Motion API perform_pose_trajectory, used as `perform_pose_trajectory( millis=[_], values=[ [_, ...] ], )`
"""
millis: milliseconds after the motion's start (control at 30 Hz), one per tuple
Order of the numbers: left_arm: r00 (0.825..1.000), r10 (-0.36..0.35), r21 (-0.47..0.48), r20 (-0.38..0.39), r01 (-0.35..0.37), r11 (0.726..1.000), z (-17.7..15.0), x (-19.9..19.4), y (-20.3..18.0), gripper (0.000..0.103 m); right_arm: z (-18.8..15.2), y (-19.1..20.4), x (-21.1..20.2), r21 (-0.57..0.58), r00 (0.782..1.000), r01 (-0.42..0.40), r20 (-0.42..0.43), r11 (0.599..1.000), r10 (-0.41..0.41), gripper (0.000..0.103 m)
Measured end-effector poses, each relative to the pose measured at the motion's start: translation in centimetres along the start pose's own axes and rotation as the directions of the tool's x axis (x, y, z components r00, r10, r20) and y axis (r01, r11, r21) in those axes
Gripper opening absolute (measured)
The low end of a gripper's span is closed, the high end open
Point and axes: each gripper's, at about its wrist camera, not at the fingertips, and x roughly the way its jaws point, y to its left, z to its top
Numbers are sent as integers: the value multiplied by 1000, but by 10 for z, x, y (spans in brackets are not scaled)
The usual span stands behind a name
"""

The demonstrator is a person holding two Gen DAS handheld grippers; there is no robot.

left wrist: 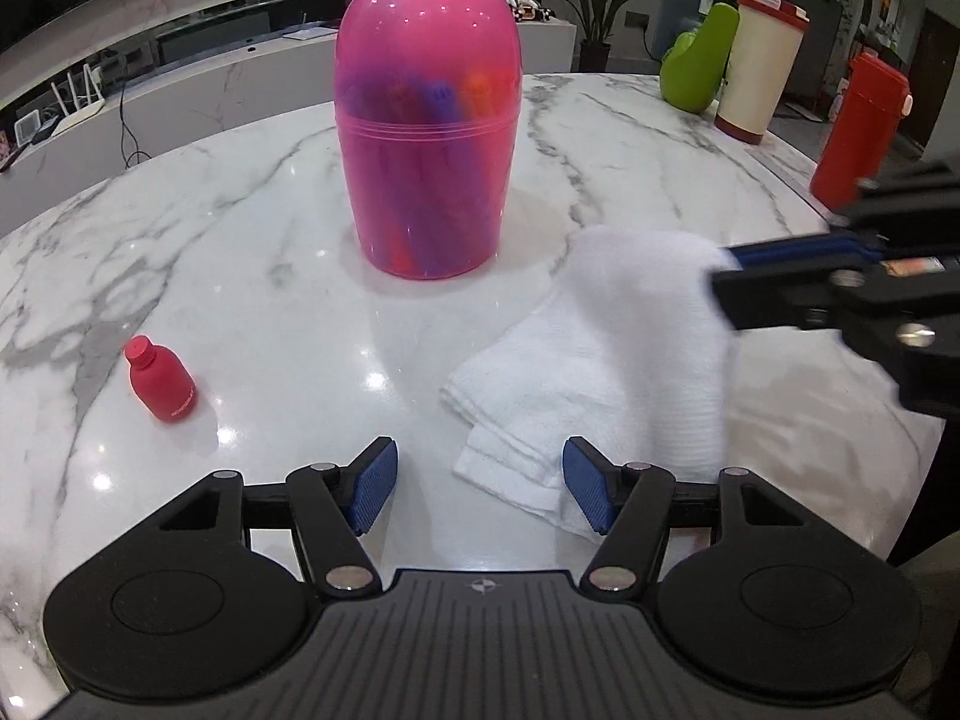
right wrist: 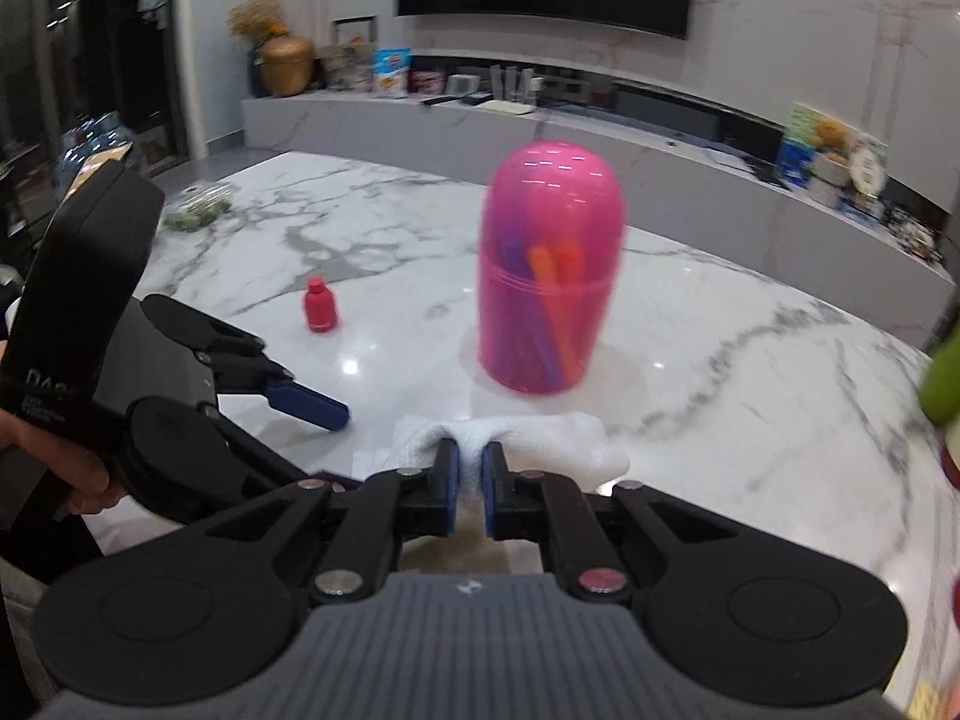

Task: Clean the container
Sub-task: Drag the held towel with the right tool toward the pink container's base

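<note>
A pink domed container (left wrist: 427, 138) of coloured sticks stands upright on a marble table (left wrist: 240, 252), about to be wiped, by the look of it. Left of the container, nearer the camera, stands a small red bottle (left wrist: 161, 381). The left gripper (left wrist: 480, 483) hovers short of the container, jaws spread and empty. To the container's right, the right gripper (right wrist: 471, 468) pinches a folded white cloth (left wrist: 600, 372), half lifted; next it likely carries the cloth to the dome while the left steadies it

White marble table (left wrist: 252, 228) w/ pink container (left wrist: 426, 138), small red bottle (left wrist: 161, 381), white towel (left wrist: 600, 360).
</note>
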Motion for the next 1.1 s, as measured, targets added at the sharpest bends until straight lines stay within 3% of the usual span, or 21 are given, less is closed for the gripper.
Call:
perform_pose_trajectory(
  millis=[133,300,500,700,867,967,1033,1100],
  values=[
    [1000,-12,8,-3,12,1000,0,-1,3,60,10,0,20,-29,996,-86,-14,996,86,10],
    [1000,-6,0,-8,6,1000,1,-1,6,60,16,-7,50,17,981,-184,-54,983,184,10],
    [999,-16,-45,-41,14,999,2,-7,19,60,6,-15,74,87,968,-227,-88,970,234,10],
    [999,-26,-88,-21,24,996,3,-20,35,60,-2,-17,72,79,966,-246,-62,966,251,10],
    [999,-15,-155,51,23,988,10,-30,47,60,-4,-15,69,63,968,-242,-45,968,245,12],
    [999,-36,-142,40,41,989,10,-25,43,60,-4,-12,63,53,973,-224,-46,973,226,14],
    [999,-41,-127,34,45,991,10,-20,39,59,-5,-13,59,69,973,-226,-41,972,229,27],
    [999,-42,-130,33,46,990,11,-15,38,59,-7,-14,56,72,976,-210,-49,975,213,28]
  ],
)
